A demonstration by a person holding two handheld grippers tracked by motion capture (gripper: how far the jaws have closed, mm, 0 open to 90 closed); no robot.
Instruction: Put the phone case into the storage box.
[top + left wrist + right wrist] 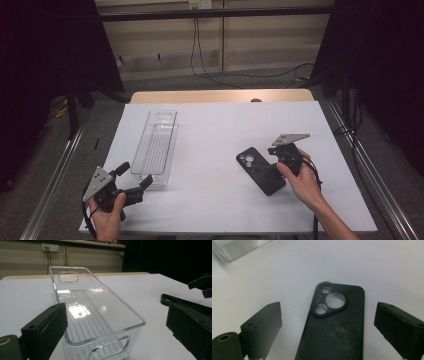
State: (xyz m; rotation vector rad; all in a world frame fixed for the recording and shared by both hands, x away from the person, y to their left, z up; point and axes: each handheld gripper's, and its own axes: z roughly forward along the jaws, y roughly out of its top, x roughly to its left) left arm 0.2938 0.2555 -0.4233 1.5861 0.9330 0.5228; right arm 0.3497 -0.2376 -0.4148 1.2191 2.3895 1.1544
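Note:
A black phone case (260,171) lies flat on the white table, camera cutout toward the far left. My right gripper (269,167) hovers over its near end, open. In the right gripper view the case (337,327) lies between the two spread jaws of the right gripper (329,312), and neither pad touches it. A clear plastic bin (159,145) stands lengthwise at the left. My left gripper (136,174) is held at the bin's near end, open and empty. In the left gripper view the left gripper (116,315) faces the bin (100,312), with the case's edge (172,299) off to the right.
The white table sheet (220,125) runs to a wooden edge (220,96) at the back. Metal rails (55,175) flank both sides, and cables lie on the floor behind. The bin holds nothing.

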